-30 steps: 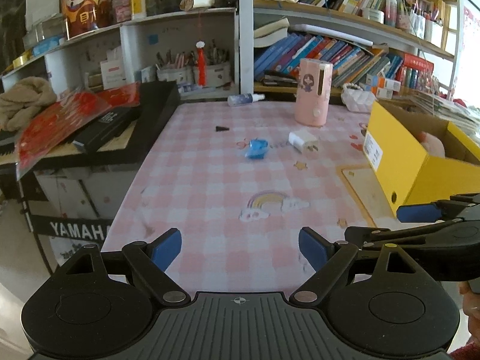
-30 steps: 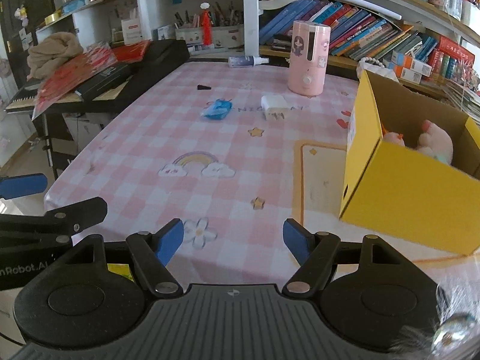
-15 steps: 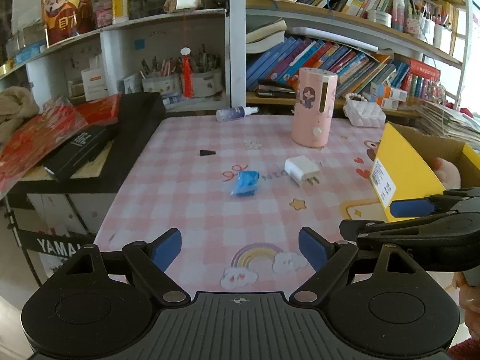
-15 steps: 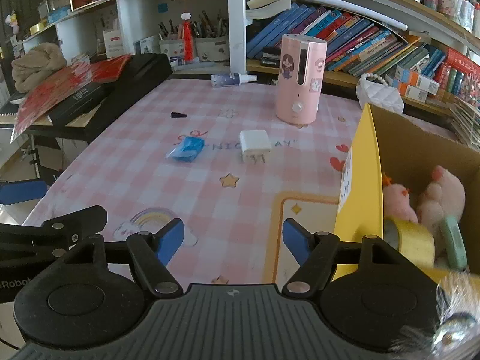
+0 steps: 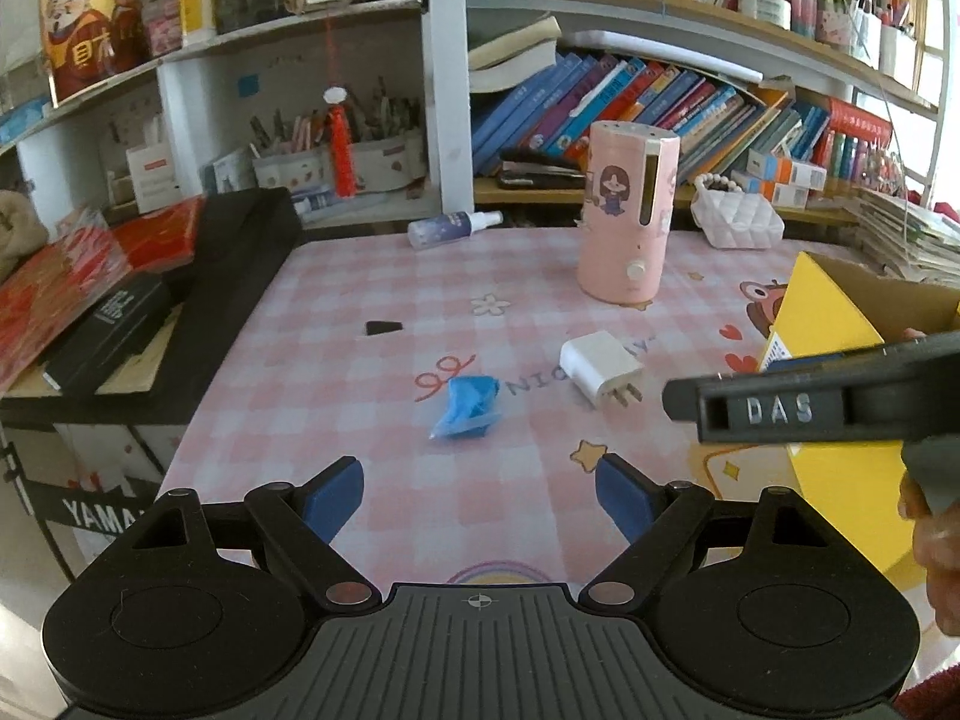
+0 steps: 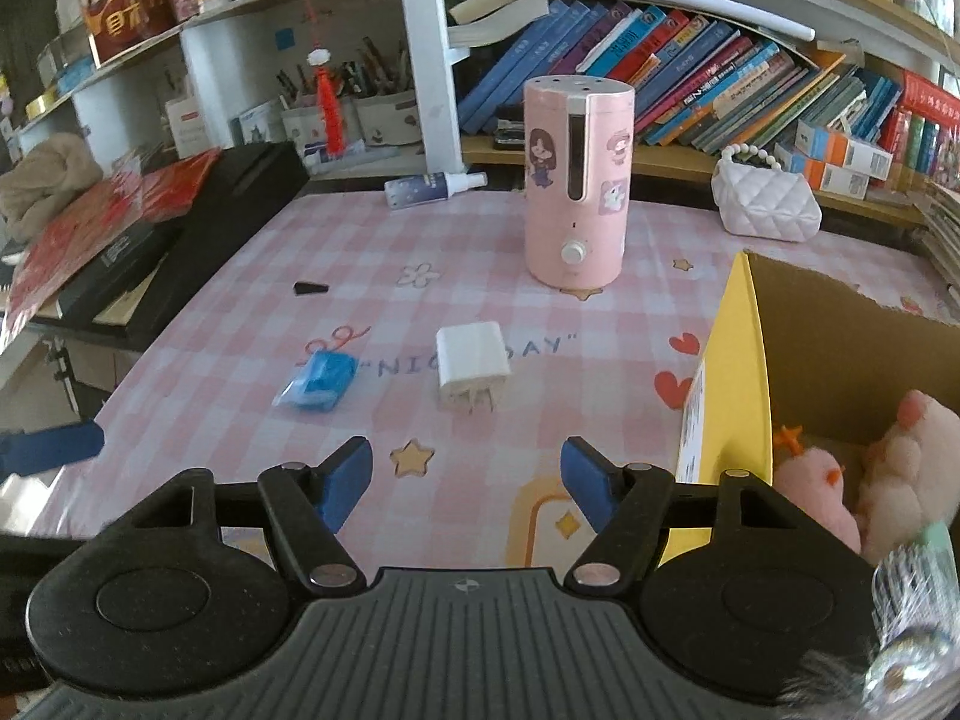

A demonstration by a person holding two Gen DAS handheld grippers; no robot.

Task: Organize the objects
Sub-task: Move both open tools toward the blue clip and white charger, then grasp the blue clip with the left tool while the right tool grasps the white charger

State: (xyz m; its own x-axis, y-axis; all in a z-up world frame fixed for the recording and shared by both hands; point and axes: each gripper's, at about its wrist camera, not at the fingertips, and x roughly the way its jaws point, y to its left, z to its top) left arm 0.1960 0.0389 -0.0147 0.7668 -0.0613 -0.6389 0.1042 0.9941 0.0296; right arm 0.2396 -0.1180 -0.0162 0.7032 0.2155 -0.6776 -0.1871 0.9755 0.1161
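1. The white square plug charger (image 6: 472,365) lies flat on the pink checked bench (image 6: 240,312), prongs toward the cameras; a crumpled blue plastic packet (image 6: 316,381) lies just left of it; a tall pink cylindrical humidifier (image 6: 576,180) stands upright behind it.
2. The yellow cardboard box (image 6: 735,396) sits right of the charger, pink plush toys (image 6: 870,480) inside.
3. The left gripper (image 5: 480,498) hovers wide and empty in front of the charger; the right gripper (image 6: 467,483) likewise, somewhat narrower.
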